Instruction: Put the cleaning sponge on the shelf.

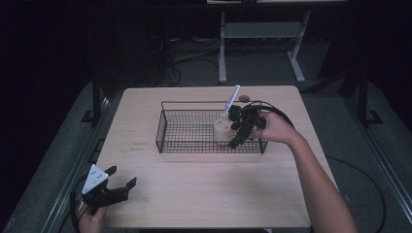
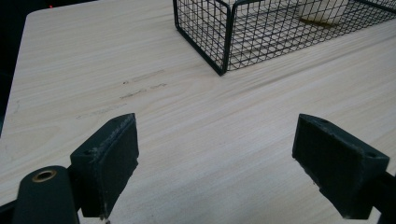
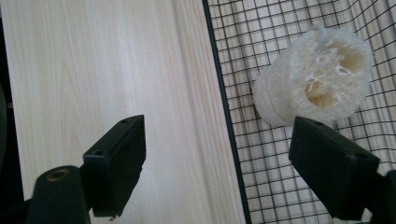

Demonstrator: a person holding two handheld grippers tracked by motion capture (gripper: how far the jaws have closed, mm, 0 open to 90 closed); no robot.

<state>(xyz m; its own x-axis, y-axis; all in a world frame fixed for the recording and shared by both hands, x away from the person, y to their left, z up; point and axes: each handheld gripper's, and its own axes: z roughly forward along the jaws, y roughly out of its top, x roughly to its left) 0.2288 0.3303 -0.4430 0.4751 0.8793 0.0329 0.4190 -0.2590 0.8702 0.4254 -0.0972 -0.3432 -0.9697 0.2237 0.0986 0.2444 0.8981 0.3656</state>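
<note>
A black wire basket (image 1: 167,127) stands in the middle of the pale wooden table (image 1: 204,194). Inside it, toward its right end, lies a cream loofah piece (image 1: 223,129), also the loofah piece (image 3: 313,88) in the right gripper view. My right gripper (image 1: 236,136) hangs open over the basket's right part; in the right gripper view the right gripper (image 3: 219,140) straddles the basket rim (image 3: 224,116), one jaw over bare table, the other over the mesh just below the loofah. My left gripper (image 1: 121,177) is open near the table's front left corner, holding nothing.
In the left gripper view the left gripper (image 2: 217,135) faces the basket's near corner (image 2: 223,46) across bare wood. A small dark round object (image 1: 244,98) lies on the table behind the basket. A white table frame (image 1: 262,34) stands on the floor beyond.
</note>
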